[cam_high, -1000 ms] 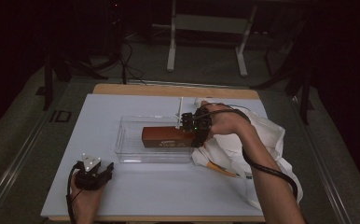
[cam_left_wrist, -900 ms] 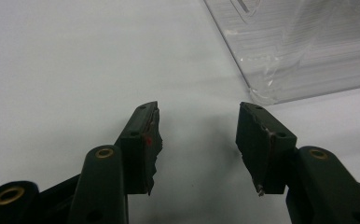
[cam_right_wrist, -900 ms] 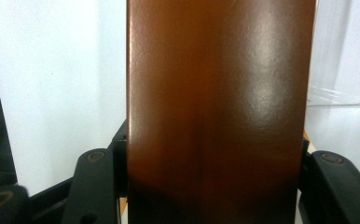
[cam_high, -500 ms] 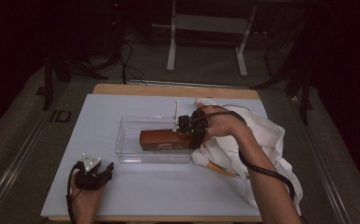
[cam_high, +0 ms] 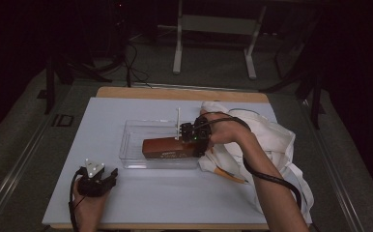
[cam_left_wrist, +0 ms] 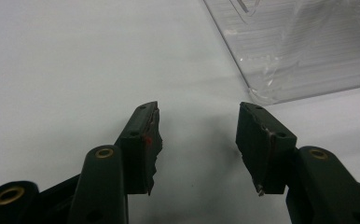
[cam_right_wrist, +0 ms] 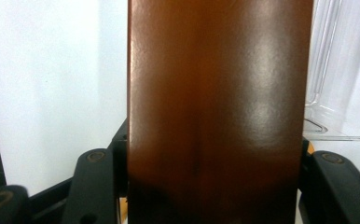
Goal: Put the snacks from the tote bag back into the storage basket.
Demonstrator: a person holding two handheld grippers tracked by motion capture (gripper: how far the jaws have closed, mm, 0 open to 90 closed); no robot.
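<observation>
A brown oblong box [cam_high: 169,147] with small print on its side lies lengthwise over the clear plastic tray [cam_high: 135,140] in the middle of the table. My right gripper [cam_high: 194,140] is shut on the box's right end; in the right gripper view the glossy brown box [cam_right_wrist: 215,107] sits between both jaws, which press its sides. My left gripper [cam_high: 108,178] rests on the white table top near the front left, open. In the left gripper view its fingers [cam_left_wrist: 143,140] stand apart over bare table with nothing between them, and the tray's corner [cam_left_wrist: 280,79] lies ahead to the right.
A crumpled white cloth bag [cam_high: 276,140] lies at the right of the tray under my right forearm. An orange-tipped thing [cam_high: 230,175] pokes out from the cloth. A thin white stick [cam_high: 178,121] stands at the tray's far side. A metal stand [cam_high: 213,29] is behind the table.
The right gripper has shifted the brown box slightly to the left over the tray. The left gripper has stayed where it was.
</observation>
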